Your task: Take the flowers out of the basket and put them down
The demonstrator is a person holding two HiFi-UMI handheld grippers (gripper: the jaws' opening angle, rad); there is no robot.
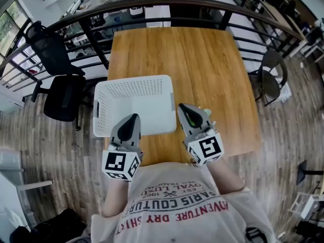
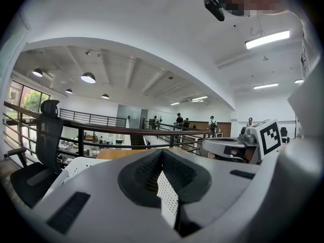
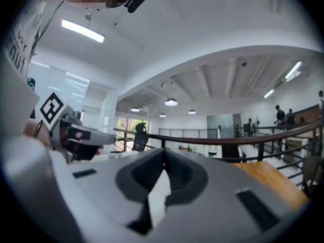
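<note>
Two grippers sit nearest, held just in front of the person's printed shirt (image 1: 177, 206), which the head view's lower edge cuts off. The left gripper (image 1: 133, 117) has its jaws pressed together on nothing. Its own view shows only a sliver of perforated white wall through the slot below the meeting tips. The right gripper (image 1: 183, 108) also has its jaws pressed together. Its own view is blurred, and the white sliver in its slot cannot be identified. Only the head view shows a small green and pale patch (image 1: 204, 112) against the right gripper's outer side, too small to say whether it is flowers. Each gripper view catches the other gripper alongside.

Just ahead, the white basket (image 1: 104, 110) stands on the near left part of the wooden table (image 1: 172, 54). The left gripper covers part of its near rim, and the right gripper's tips are just beside its right wall. What shows of its inside is plain white.

Farther off a dark railing (image 1: 152, 4) curves round the table, with a black office chair (image 1: 61, 85) at left. Small, distant people (image 2: 178, 119) beyond the railing are clearest in the left gripper view.
</note>
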